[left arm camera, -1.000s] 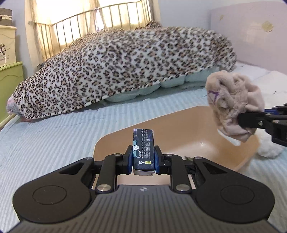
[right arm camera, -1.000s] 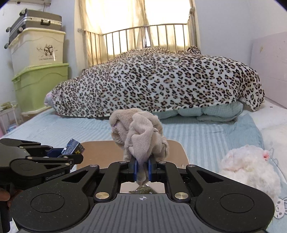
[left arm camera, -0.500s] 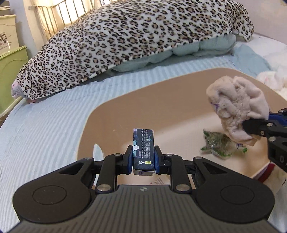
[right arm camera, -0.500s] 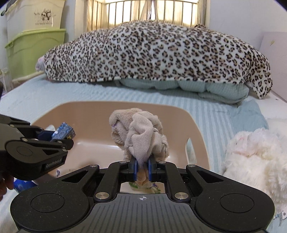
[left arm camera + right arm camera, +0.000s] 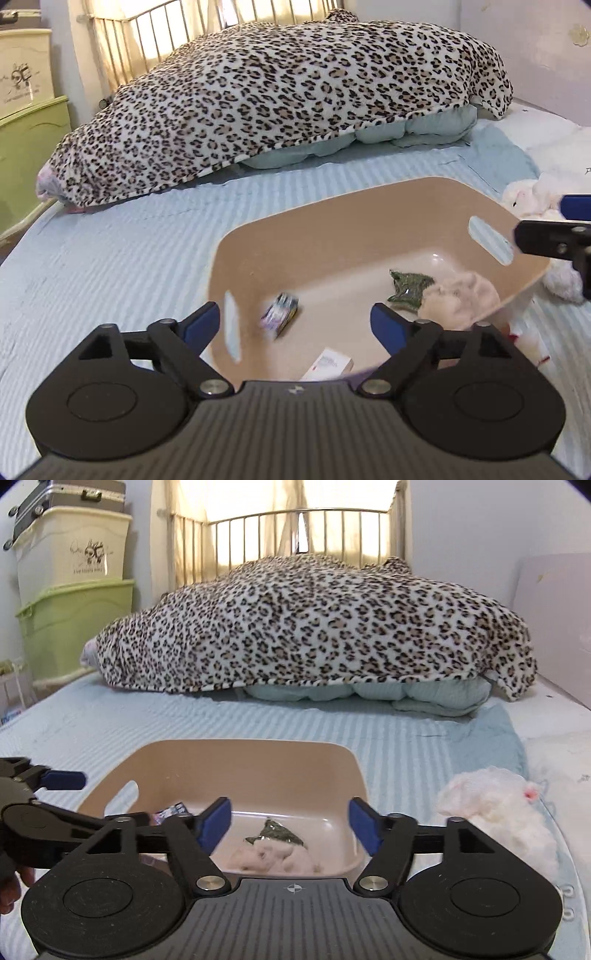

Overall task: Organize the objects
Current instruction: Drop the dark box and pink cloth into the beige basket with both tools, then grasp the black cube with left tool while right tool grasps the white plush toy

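Observation:
A tan plastic basin (image 5: 332, 206) (image 5: 243, 753) sits on the blue striped bed. Inside it lie a small dark blue box (image 5: 280, 314) (image 5: 170, 811), blurred as if in motion, a pink crumpled cloth (image 5: 460, 297) (image 5: 273, 858), a green wrapper (image 5: 410, 284) (image 5: 275, 832) and a white-and-red box (image 5: 328, 363). My left gripper (image 5: 295, 323) is open and empty above the basin's near left side. My right gripper (image 5: 290, 823) is open and empty above the basin's near edge, over the cloth.
A leopard-print blanket (image 5: 280, 88) (image 5: 314, 624) is heaped across the far bed over a pale quilt. A white plush toy (image 5: 495, 808) (image 5: 535, 192) lies right of the basin. Green and cream storage bins (image 5: 74, 590) stand at the left beside the bed rail.
Both grippers opened. The blue box dropped from my left gripper into the basin, and the pink cloth dropped from my right gripper into it beside the green wrapper.

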